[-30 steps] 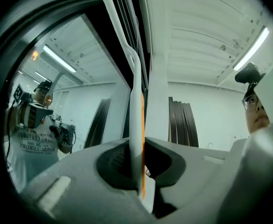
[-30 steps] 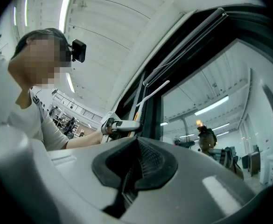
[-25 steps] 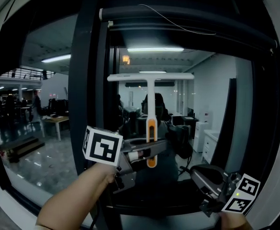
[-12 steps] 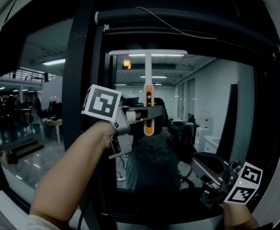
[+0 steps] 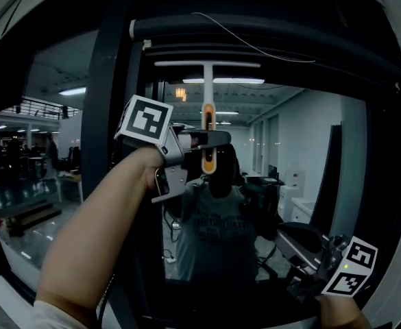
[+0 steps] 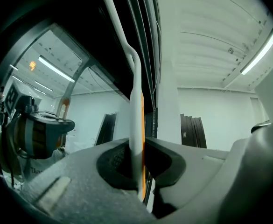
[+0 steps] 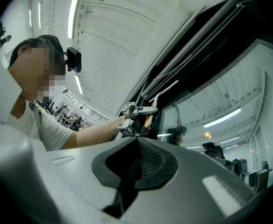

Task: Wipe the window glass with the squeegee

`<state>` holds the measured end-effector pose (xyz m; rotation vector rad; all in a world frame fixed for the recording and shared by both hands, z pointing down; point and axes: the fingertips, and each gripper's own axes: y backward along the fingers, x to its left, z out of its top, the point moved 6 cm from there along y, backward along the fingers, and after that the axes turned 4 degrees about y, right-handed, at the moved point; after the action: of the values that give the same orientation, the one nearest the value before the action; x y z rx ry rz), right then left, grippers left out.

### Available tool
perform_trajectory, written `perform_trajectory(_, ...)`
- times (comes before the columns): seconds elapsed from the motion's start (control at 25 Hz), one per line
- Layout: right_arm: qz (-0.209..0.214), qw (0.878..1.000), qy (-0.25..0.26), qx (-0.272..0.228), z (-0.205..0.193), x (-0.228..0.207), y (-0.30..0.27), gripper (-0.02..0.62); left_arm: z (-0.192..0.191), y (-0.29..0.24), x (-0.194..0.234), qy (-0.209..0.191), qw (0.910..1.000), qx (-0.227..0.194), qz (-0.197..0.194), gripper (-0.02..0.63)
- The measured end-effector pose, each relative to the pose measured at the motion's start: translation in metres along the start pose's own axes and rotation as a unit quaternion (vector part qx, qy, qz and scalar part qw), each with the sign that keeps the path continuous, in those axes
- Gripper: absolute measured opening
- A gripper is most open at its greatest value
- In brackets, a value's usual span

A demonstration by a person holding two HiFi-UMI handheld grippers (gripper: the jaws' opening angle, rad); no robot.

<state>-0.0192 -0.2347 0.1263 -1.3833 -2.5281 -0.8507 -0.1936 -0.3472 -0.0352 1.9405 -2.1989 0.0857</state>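
Holding the squeegee (image 5: 208, 88) up against the glass (image 5: 296, 163), I had its blade lying level just under the top of the frame (image 5: 337, 46). The handle hung straight down from the blade's middle. My left gripper (image 5: 210, 144) was clenched on the orange part of that handle, with the fingers coming in from the left and crossing it at right angles. The left gripper view showed the handle (image 6: 136, 125) pinched between both pads and running up away from them. So the blade sat above the fingers, and I judged the coming stroke to be a pull straight down along the handle's line. The right gripper (image 5: 287, 240) hung low at the right, well apart from the squeegee, its fingers closed on nothing. A thin cord (image 5: 255, 45) looped across the frame above the blade. Below, the pane looked free. Only my own left arm (image 5: 97, 238) lay near the path, off to the left.
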Motion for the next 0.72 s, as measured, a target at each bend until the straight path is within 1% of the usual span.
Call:
perform_trajectory(0.28,0.007,1.000,0.012,-0.004,-0.006,0.008,0.000,0.006,0.006,0.001,0.001,0.012,0.9999,-0.008,0.004,0.025)
perform_trajectory(0.48,0.010,1.000,0.014,-0.012,-0.012,0.010,0.004,0.006,0.005,0.000,0.004,0.017,0.9998,0.001,0.013,0.025)
perform_trajectory(0.6,0.010,1.000,0.015,-0.008,-0.020,0.015,0.009,0.006,0.000,0.000,0.006,0.022,0.9997,0.001,0.011,0.025)
perform_trajectory(0.72,0.006,1.000,0.014,-0.005,-0.019,0.014,0.009,0.006,0.004,0.002,0.008,0.028,0.9996,-0.001,0.010,0.025)
